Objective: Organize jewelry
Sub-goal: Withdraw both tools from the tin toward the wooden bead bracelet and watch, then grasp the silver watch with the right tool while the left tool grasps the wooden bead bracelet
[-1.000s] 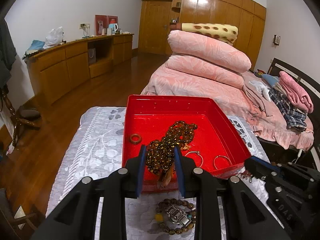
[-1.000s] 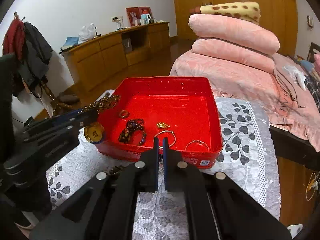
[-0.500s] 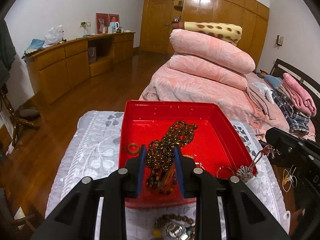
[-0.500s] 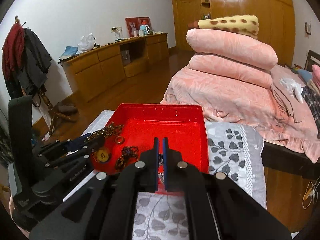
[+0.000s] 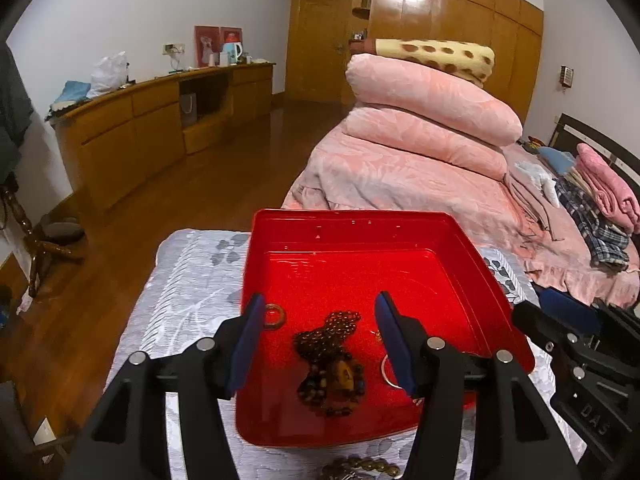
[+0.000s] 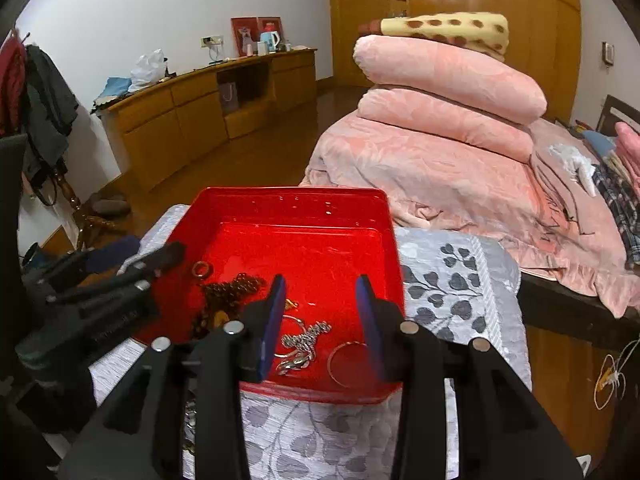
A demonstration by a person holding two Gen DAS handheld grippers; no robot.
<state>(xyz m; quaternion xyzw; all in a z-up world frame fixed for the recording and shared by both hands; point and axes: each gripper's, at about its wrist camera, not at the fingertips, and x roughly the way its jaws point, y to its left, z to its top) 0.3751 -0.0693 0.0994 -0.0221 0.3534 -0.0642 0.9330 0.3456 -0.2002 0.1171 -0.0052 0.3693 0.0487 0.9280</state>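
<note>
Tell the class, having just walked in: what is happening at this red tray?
A person holds two grippers over a red tray. The left gripper is open above a brown bead necklace lying inside. The right gripper is open above a silver chain. More beads wait on the cloth outside.

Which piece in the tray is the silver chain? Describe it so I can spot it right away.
Find the red tray on the grey leaf-patterned cloth. In the right wrist view, look at its near edge, between the open fingers of the right tool. The silver chain lies there in a crumpled, glinting heap, unlike the brown bead necklace to its left and the plain thin hoop to its right.
</note>
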